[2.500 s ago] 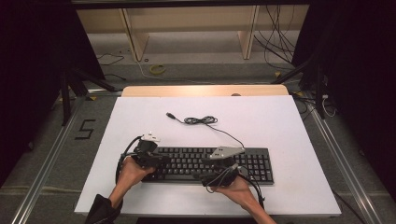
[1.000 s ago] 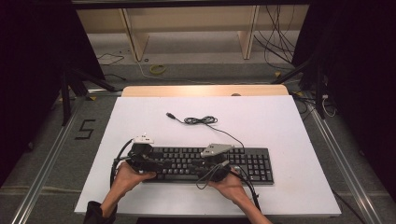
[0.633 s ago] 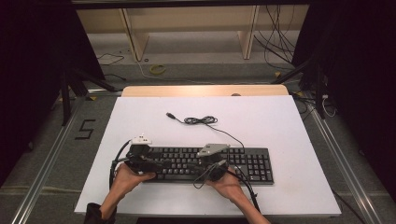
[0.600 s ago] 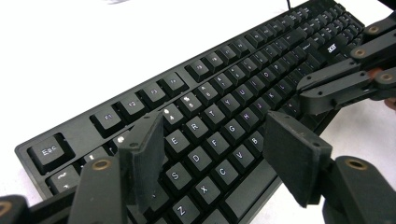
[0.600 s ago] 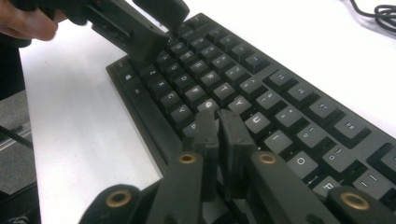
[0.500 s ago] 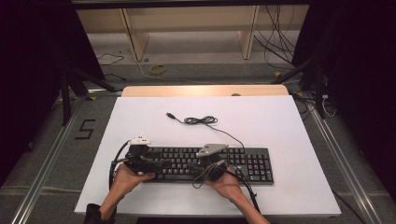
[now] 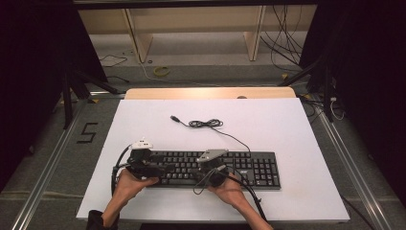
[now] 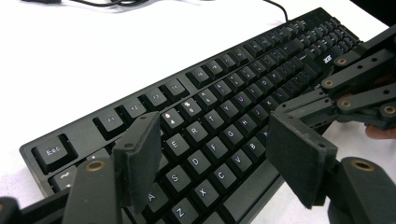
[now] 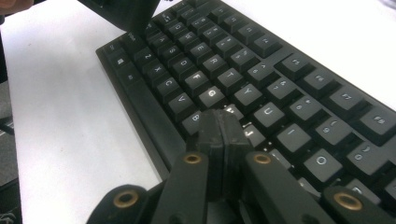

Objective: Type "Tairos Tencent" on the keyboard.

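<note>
The keyboard (image 7: 210,167) lies flat at six o'clock on the white tabletop (image 7: 268,120), its cable (image 7: 206,123) trailing toward twelve. The right claw (image 9: 219,128), clenched empty, tips down near B like a typing finger; the left claw (image 8: 215,163) hovers released over the letter keys.

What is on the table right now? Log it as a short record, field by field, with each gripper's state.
surface: white table top
main object: black keyboard, lying flat near the person's edge
cable: black cable, loosely coiled beyond the keyboard, running to its back edge
left gripper: left gripper, jaws open, over the keyboard's left letter keys
right gripper: right gripper, jaws shut with nothing between them, tips at the keys near H and J; contact cannot be told
hands: left hand and right hand, each holding its gripper at the keyboard's near edge
</note>
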### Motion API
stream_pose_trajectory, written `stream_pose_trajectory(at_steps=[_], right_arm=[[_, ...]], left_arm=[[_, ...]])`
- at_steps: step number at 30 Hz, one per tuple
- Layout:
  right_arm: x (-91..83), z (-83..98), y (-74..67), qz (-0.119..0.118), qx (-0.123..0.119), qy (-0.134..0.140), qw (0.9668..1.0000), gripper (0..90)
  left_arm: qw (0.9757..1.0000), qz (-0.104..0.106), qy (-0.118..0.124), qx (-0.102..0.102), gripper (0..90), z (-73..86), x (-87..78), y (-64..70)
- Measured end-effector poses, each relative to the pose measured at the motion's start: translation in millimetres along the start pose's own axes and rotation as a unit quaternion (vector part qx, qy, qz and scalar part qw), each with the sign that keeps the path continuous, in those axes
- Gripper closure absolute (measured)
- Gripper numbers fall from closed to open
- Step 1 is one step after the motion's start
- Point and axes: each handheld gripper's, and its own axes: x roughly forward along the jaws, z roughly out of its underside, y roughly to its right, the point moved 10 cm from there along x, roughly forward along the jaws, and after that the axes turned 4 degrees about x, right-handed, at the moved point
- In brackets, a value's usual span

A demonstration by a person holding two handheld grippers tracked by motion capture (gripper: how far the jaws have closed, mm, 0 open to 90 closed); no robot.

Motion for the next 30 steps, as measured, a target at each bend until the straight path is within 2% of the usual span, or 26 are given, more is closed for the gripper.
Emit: stream_pose_trajectory(at_steps=[12, 16, 22, 26, 30], right_arm=[[9.7, 3.7, 1.4, 0.007, -0.004, -0.013, 0.9999, 90.0], [11.7, 3.5, -0.1, 0.007, -0.006, -0.009, 0.9999, 90.0], [10.3, 2.3, 0.1, 0.003, 0.008, -0.008, 0.9999, 90.0], [4.4, -3.2, -0.5, -0.012, 0.019, 0.008, 0.9997, 83.6], [0.1, -4.6, 0.3, -0.01, 0.02, 0.011, 0.9997, 77.1]], left_arm=[[1.0, -0.002, -0.001, 0.001, 35.5, 0.0, 1.0, -0.8], [1.0, -0.005, 0.0, 0.002, 35.6, -0.2, 0.6, -2.2], [1.0, -0.005, -0.001, 0.001, 35.6, -0.2, 0.9, -2.4], [1.0, -0.006, 0.002, 0.001, 35.6, -0.9, 1.1, -2.8], [1.0, -0.005, 0.002, 0.002, 35.8, -1.1, 1.0, -2.6]])
